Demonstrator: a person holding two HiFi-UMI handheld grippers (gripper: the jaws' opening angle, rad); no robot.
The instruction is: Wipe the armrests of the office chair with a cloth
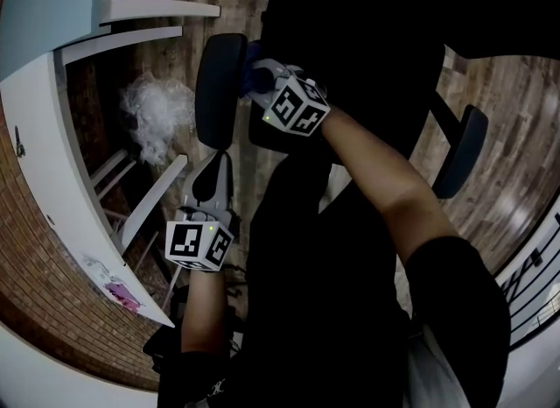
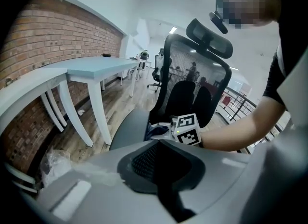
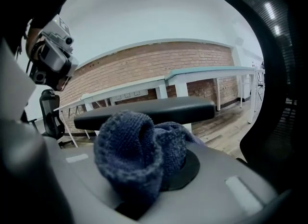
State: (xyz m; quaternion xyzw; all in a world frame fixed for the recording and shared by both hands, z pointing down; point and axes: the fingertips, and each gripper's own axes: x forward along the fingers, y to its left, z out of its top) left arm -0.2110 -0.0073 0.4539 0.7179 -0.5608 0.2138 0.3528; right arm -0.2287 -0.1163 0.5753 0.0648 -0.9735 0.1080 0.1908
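The blue cloth (image 3: 139, 155) is bunched and clamped between the fingers of the right gripper (image 1: 261, 78). It sits at the inner edge of the chair's left armrest (image 1: 219, 91); contact with the pad cannot be confirmed. The armrest lies directly ahead of the right fingers, with its long axis running crosswise to them and away from the person. The wiping stroke should probably follow that axis. The left gripper (image 1: 210, 186) is just short of the armrest's near end, fingers closed on nothing. The opposite armrest (image 1: 461, 152) stands well apart.
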